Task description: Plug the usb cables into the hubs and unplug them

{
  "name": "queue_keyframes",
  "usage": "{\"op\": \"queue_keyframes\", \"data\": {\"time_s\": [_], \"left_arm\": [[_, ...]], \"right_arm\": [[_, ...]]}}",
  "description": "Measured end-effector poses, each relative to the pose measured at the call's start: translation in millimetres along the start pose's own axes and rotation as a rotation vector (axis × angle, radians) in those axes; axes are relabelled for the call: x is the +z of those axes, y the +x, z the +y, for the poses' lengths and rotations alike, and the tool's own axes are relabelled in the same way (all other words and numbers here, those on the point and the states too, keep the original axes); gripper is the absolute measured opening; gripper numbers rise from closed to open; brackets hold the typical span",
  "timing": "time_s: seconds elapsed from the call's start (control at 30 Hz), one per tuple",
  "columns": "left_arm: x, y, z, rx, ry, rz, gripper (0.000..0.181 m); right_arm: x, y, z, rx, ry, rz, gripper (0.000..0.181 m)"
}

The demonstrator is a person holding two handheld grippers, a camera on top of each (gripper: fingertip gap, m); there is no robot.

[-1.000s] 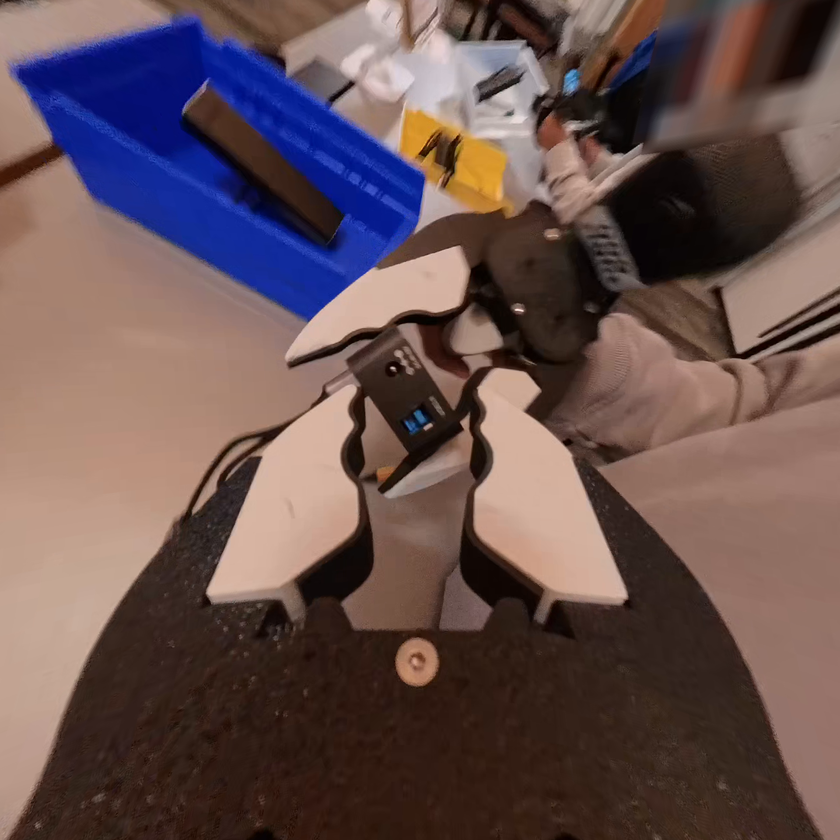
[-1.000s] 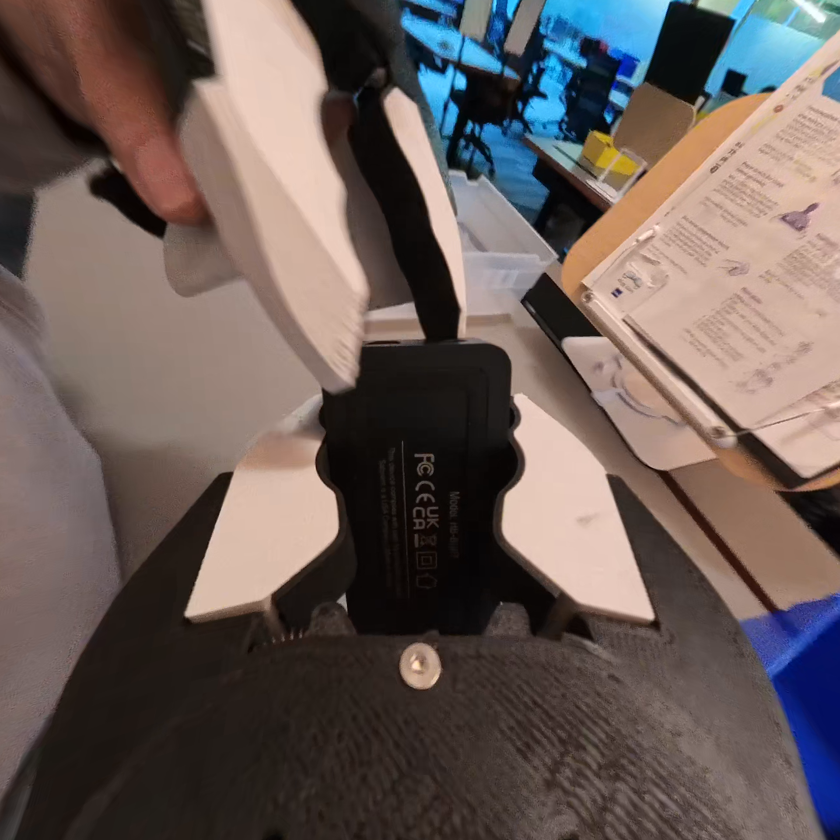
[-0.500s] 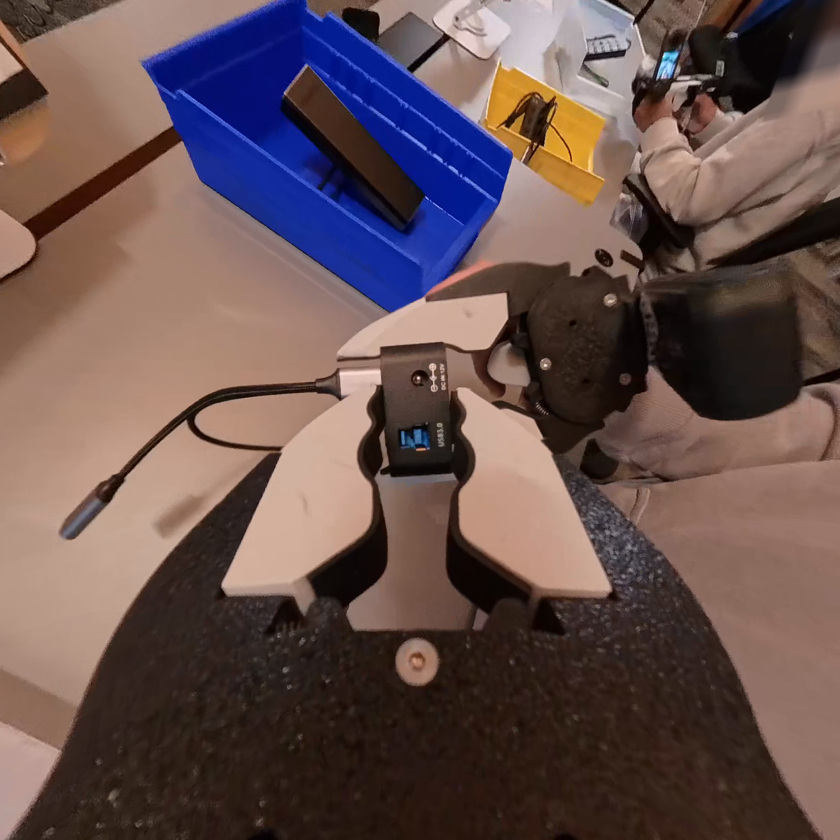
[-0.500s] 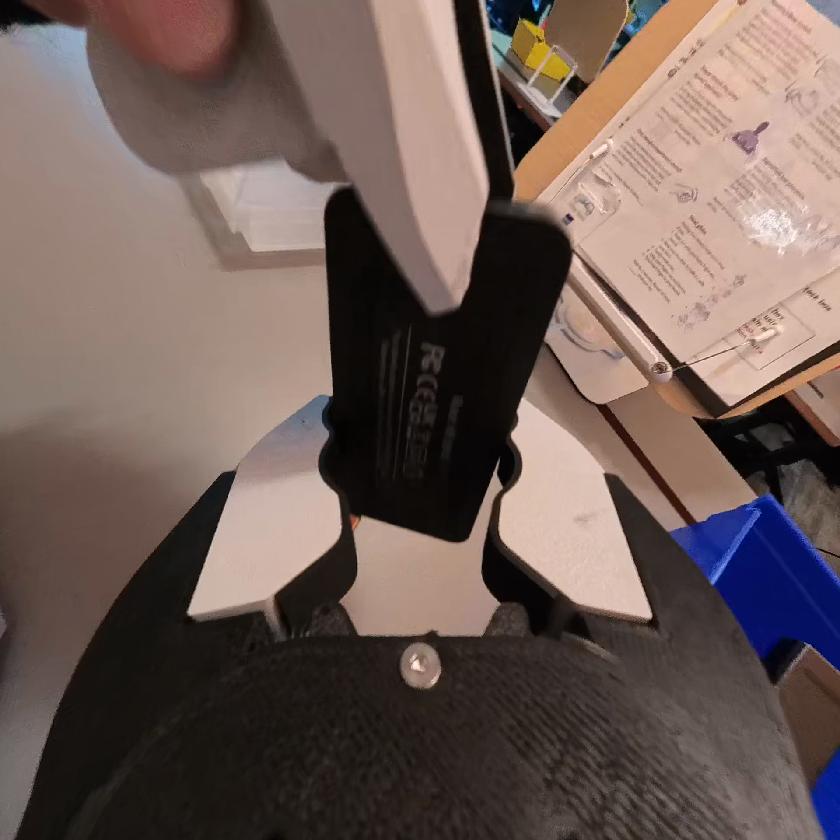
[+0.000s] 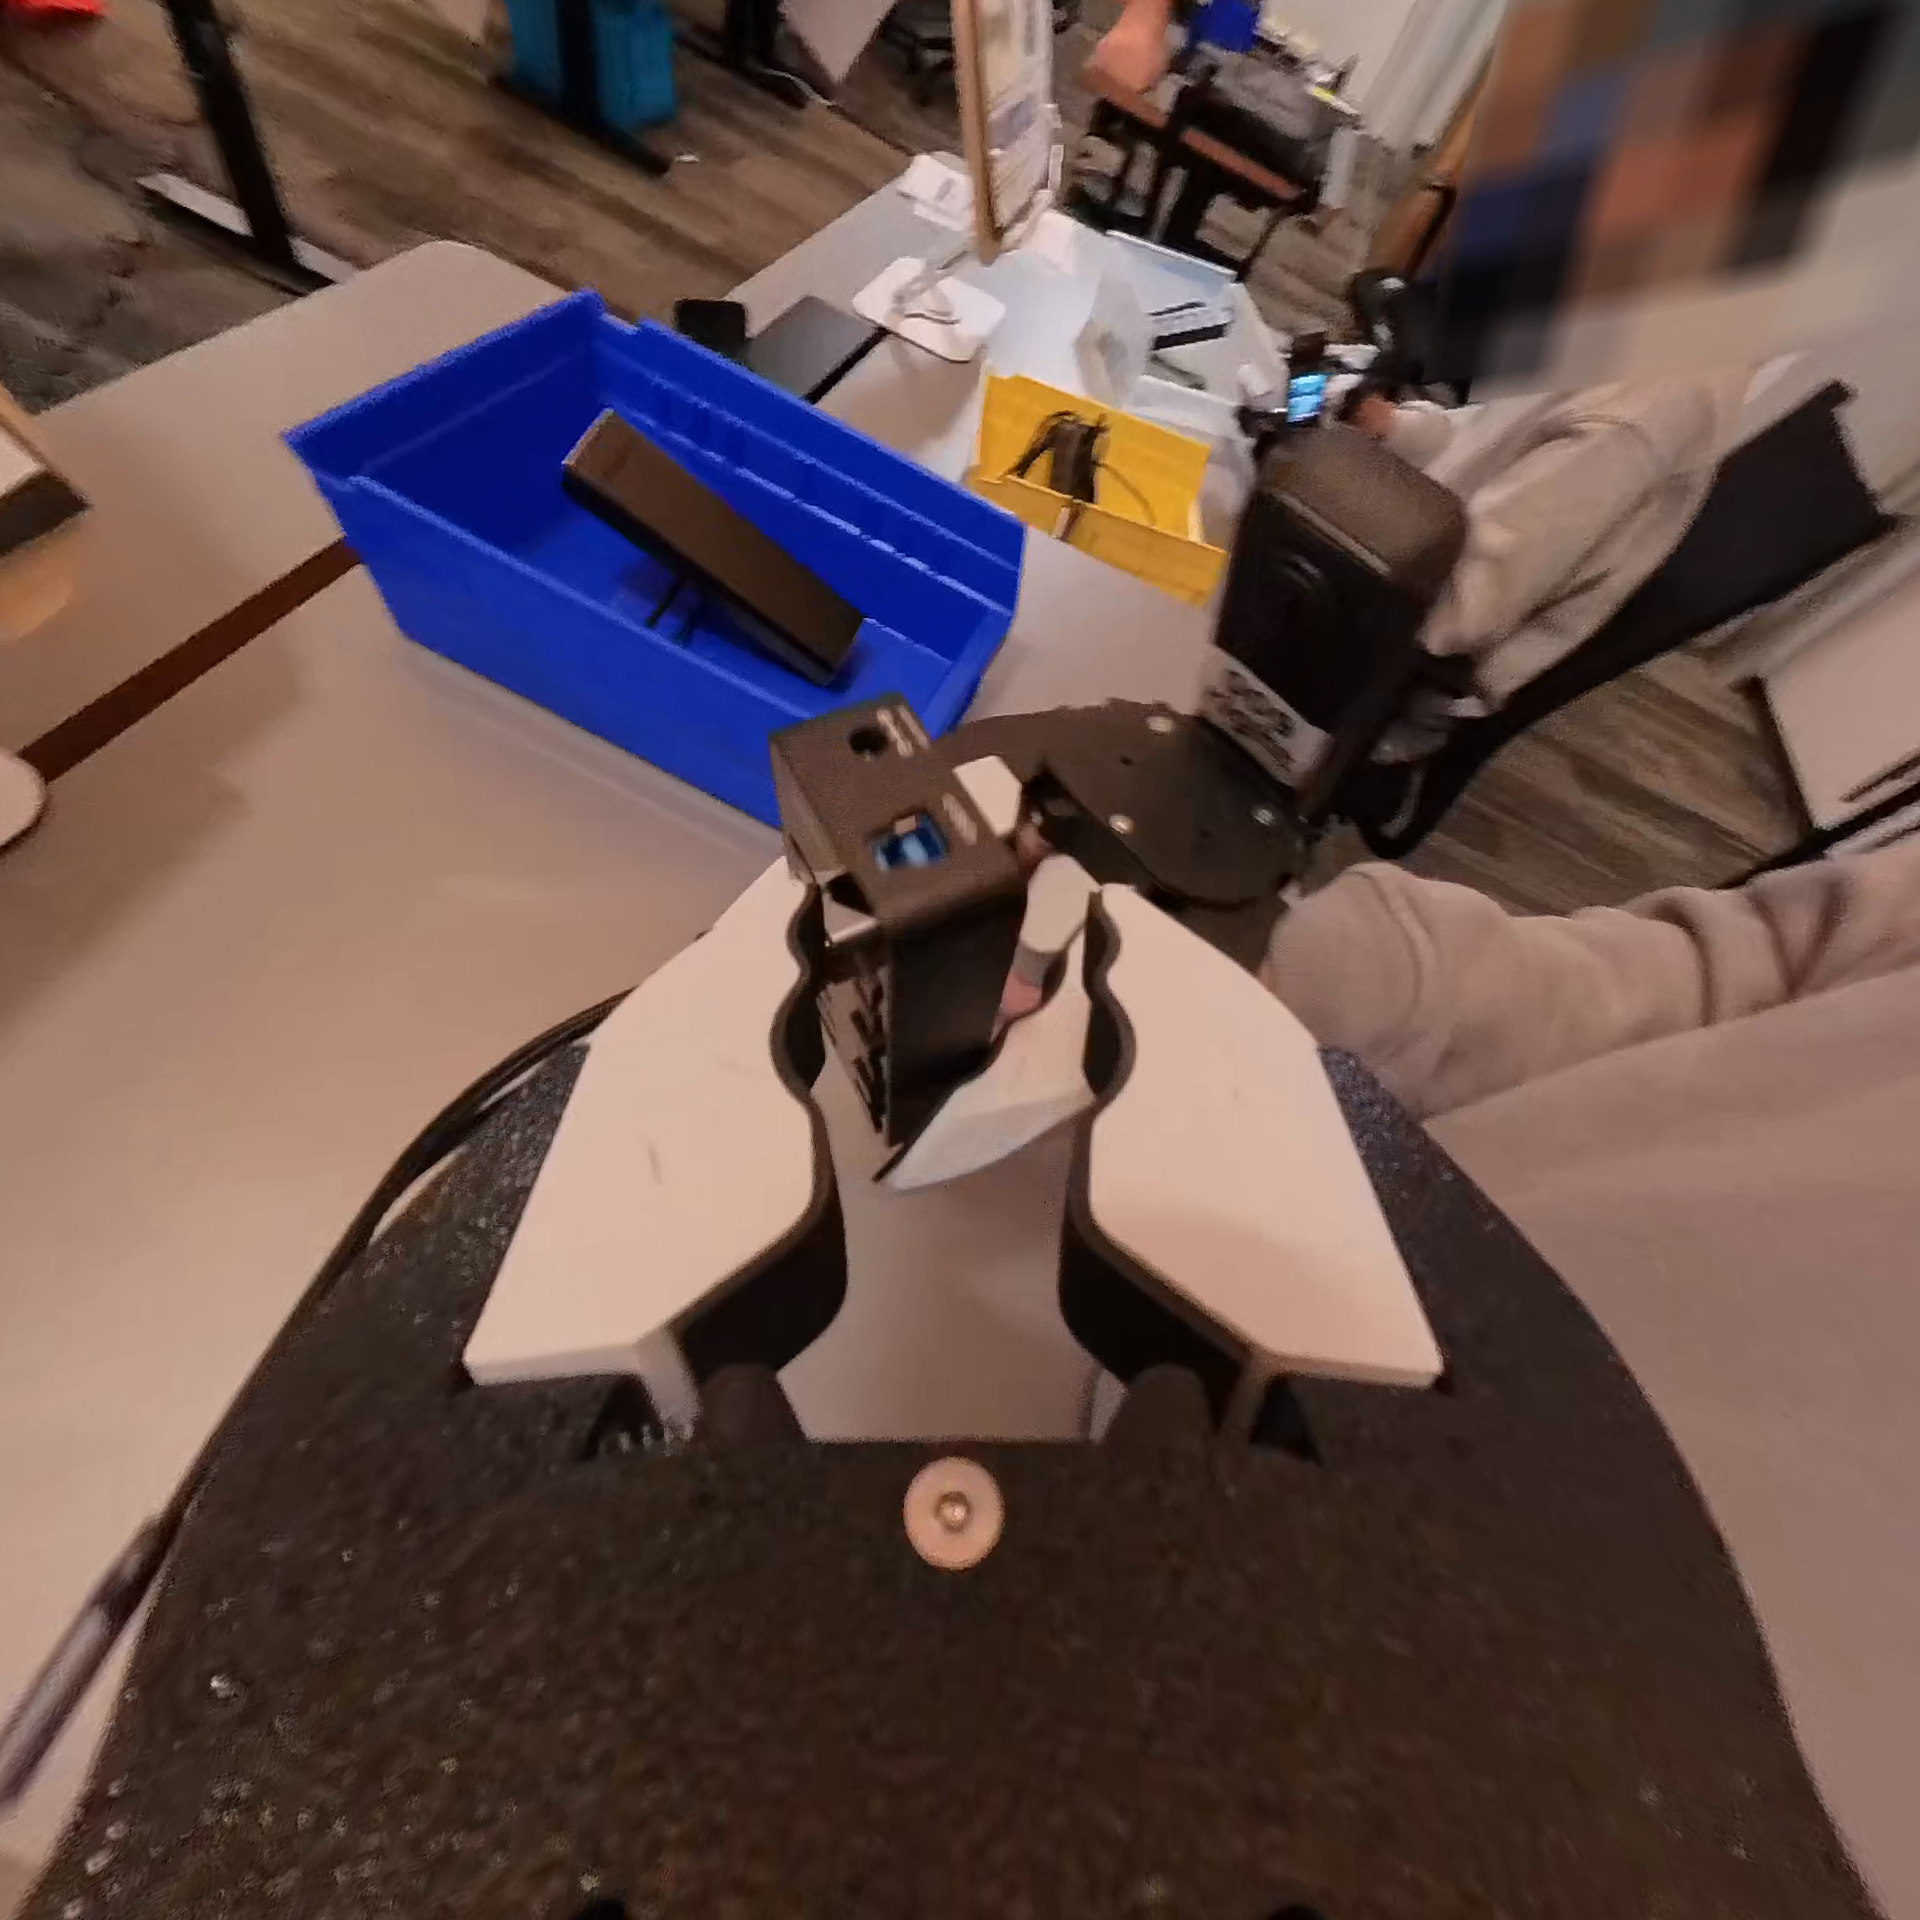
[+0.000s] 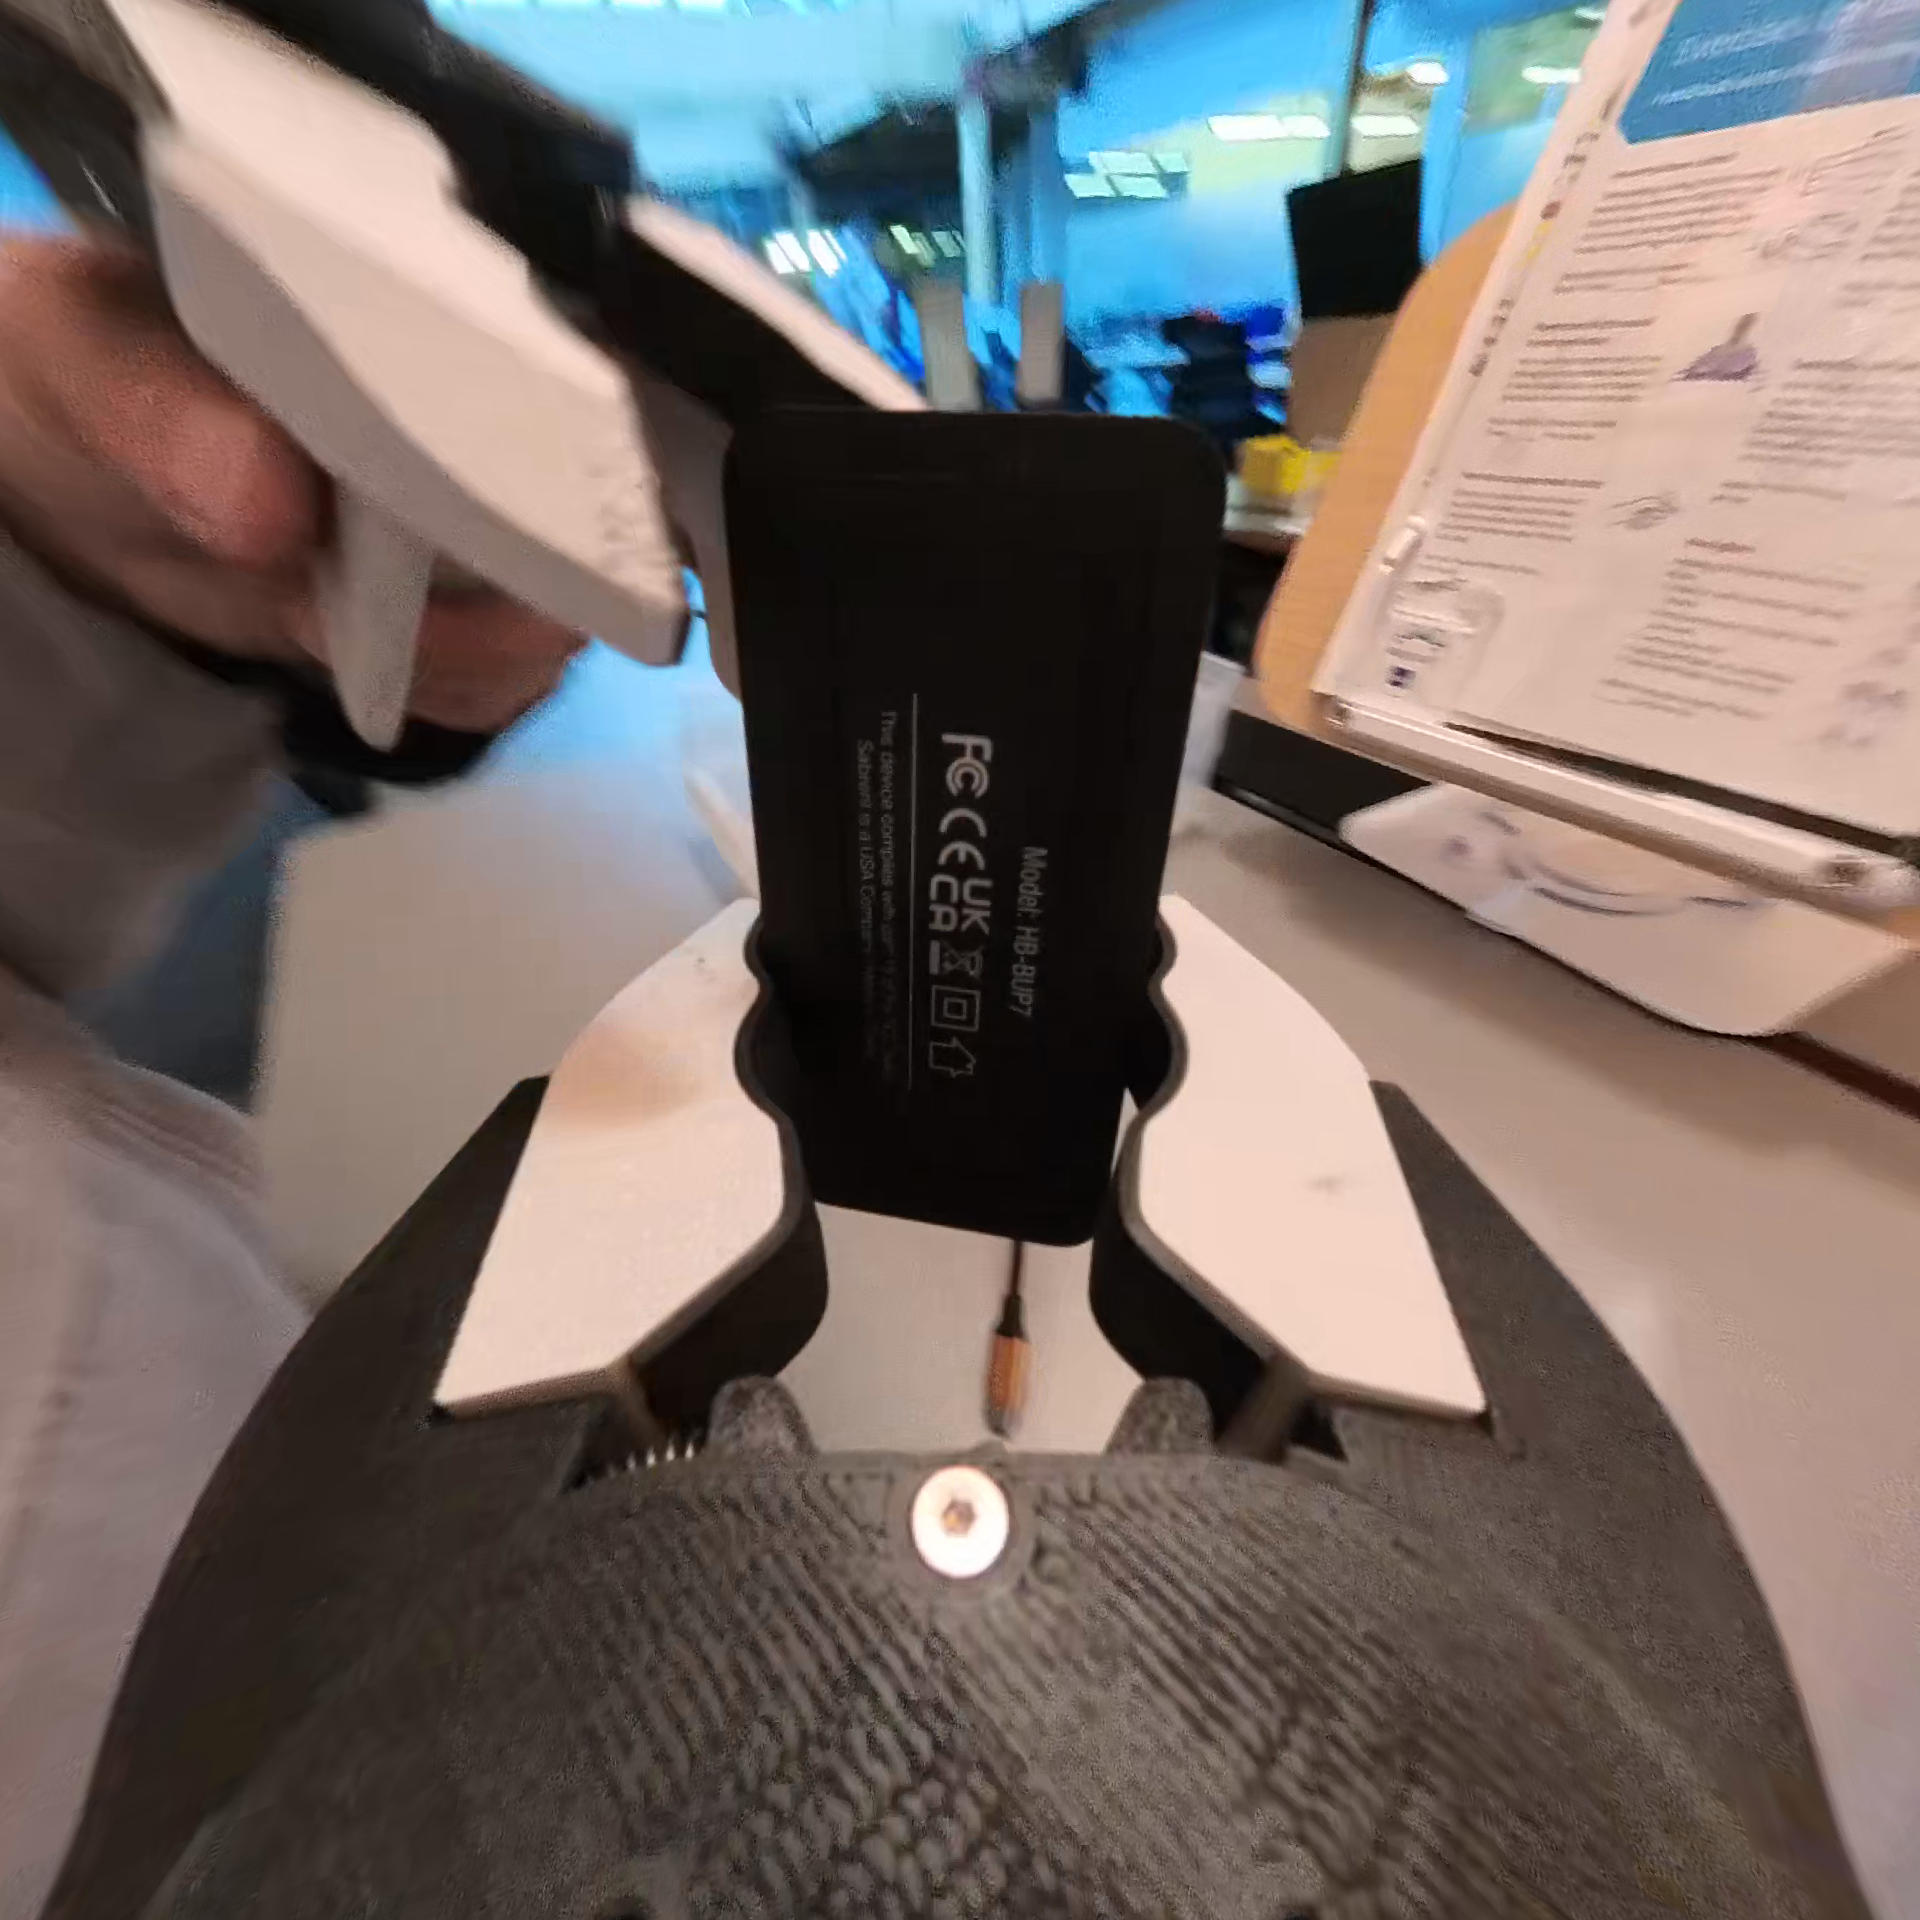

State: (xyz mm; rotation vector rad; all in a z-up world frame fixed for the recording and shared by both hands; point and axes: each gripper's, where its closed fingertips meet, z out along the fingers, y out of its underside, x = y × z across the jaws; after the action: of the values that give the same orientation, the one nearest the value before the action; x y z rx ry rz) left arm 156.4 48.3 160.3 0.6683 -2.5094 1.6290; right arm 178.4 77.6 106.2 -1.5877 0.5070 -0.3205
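Observation:
A black USB hub (image 6: 966, 831) stands upright between my right gripper's (image 6: 956, 935) fingers, which are shut on its sides. A thin cable with a copper-coloured plug (image 6: 1008, 1371) hangs under it. In the left wrist view the hub (image 5: 904, 914) shows its end face with a blue port, and it sits between my left gripper's (image 5: 945, 935) spread fingertips with a gap on its right side. The right gripper (image 5: 1164, 821) comes in from the right there. In the right wrist view the left gripper's fingers (image 6: 416, 416) are at the hub's upper left corner. Black cables (image 5: 468, 1122) run under my left gripper.
A blue bin (image 5: 499, 582) holding a long black device (image 5: 717, 561) stands on the table behind the hub, with a yellow bin (image 5: 1101, 520) beyond. A seated person (image 5: 1558, 499) is at the right. A document stand (image 6: 1662, 416) on a white base is right of the hub.
My left gripper's fingers have spread and let go of the hub's end. The right gripper still holds the hub, which has swung more upright.

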Motion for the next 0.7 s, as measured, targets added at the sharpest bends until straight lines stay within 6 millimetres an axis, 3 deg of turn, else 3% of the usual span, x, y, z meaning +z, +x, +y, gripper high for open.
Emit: {"op": "queue_keyframes", "data": {"time_s": [0.03, 0.17, 0.3, 0.4, 0.53, 0.7], "left_arm": [[-3.0, 3.5, -1.7, 0.009, 0.006, 0.033, 0.050], [-23.7, -5.2, -5.9, 0.153, 0.042, 0.036, 0.048], [-29.3, -24.6, 14.0, 0.305, -0.074, 0.012, 0.040], [-24.3, -22.0, 19.3, 0.337, -0.110, 0.056, 0.038], [-14.6, -2.6, 28.3, 0.294, -0.130, 0.216, 0.013], [-9.0, -3.6, 34.5, 0.327, -0.150, 0.183, 0.009]], "right_arm": [[-3.1, -2.6, -6.1, 0.071, 0.056, -0.054, 0.064], [-20.9, -9.4, -22.3, 0.204, 0.204, -0.202, 0.064], [-31.3, -26.4, -29.7, 0.230, 0.248, -0.354, 0.063], [-30.7, -38.1, -29.6, 0.207, 0.243, -0.419, 0.065], [-27.5, -49.9, -29.0, 0.183, 0.222, -0.471, 0.065], [-28.6, -48.7, -17.7, 0.155, 0.148, -0.463, 0.065]]}}
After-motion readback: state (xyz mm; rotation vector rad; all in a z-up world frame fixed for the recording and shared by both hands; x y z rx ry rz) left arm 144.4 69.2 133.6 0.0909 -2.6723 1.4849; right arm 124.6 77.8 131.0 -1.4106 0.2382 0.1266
